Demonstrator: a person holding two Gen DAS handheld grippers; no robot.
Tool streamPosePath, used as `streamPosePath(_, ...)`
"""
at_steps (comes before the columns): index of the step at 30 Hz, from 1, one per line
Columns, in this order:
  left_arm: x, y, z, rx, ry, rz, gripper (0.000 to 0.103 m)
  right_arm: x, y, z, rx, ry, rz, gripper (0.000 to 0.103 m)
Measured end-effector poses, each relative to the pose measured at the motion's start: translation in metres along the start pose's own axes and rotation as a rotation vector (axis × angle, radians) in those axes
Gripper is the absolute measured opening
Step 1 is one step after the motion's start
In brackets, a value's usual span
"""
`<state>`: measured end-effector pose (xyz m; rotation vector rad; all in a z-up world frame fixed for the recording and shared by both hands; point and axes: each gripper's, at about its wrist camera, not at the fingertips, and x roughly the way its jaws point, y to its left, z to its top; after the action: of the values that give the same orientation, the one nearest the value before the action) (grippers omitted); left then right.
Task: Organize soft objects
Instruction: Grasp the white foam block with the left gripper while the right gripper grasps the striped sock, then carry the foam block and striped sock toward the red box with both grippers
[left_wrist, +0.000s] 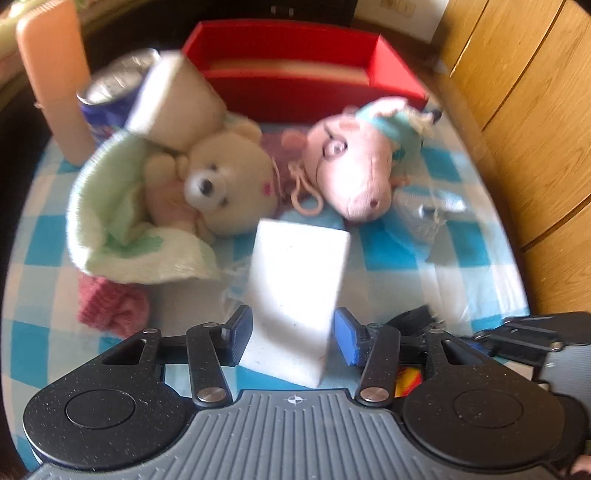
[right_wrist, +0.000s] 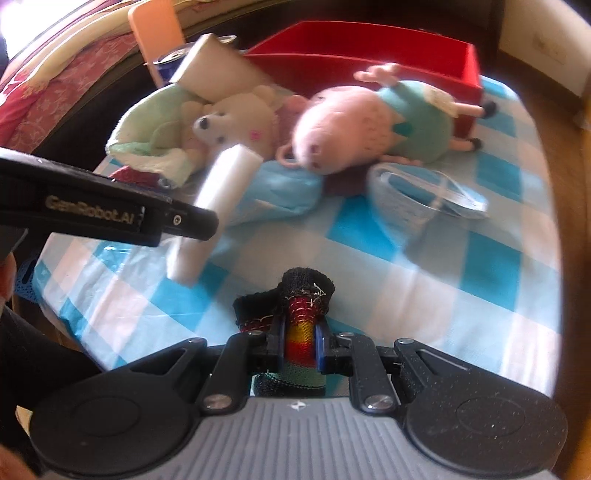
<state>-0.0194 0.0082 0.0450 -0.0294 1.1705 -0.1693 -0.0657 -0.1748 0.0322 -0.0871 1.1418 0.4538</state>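
Note:
A white sponge block (left_wrist: 295, 291) stands tilted between the fingers of my left gripper (left_wrist: 293, 334), and both blue pads lie against its sides. In the right wrist view the left gripper (right_wrist: 199, 221) comes in from the left with that sponge (right_wrist: 225, 184) at its tip. My right gripper (right_wrist: 301, 350) is shut on a striped red, yellow and green knit sock (right_wrist: 301, 332) with a black cuff. Behind lie a cream teddy bear (left_wrist: 229, 184), a pink pig plush (left_wrist: 351, 166), a green towel (left_wrist: 110, 214) and a second sponge block (left_wrist: 173, 103) resting on the bear.
A red box (left_wrist: 295, 74) stands open at the back of the blue-checked cloth (left_wrist: 388, 254). A blue can (left_wrist: 110, 96) and a tall peach object (left_wrist: 55, 81) stand back left. There is a clear bowl (right_wrist: 424, 199), a light blue cloth (right_wrist: 284, 188), a pink knit piece (left_wrist: 110, 306), and wooden doors (left_wrist: 535, 129) on the right.

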Motion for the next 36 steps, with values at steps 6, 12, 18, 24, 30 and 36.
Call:
streamPosePath(6,0.029,-0.007,0.005,0.042,0.027,0.079,0.071,-0.005,-0.009,0.001,0.018,-0.006,0.001,0.000)
streamPosePath(12,0.034,0.014,0.009,-0.066,0.051,0.045,0.037,-0.007,-0.012,0.002,0.031,-0.020,0.010,0.000)
streamPosePath(18,0.020,0.023,0.000,-0.102,0.070,0.027,0.020,-0.009,-0.011,0.005,0.034,-0.028,0.018,0.000)
streamPosePath(24,-0.001,0.010,-0.004,-0.043,0.053,0.053,0.020,-0.012,-0.005,0.011,0.011,-0.037,0.009,0.000)
streamPosePath(30,-0.025,-0.001,-0.001,0.007,0.013,0.066,0.020,-0.030,-0.002,0.025,-0.008,-0.081,-0.020,0.000)
streamPosePath(36,-0.050,-0.017,0.029,0.030,-0.077,0.054,0.021,-0.069,-0.005,0.051,0.005,-0.192,-0.044,0.000)
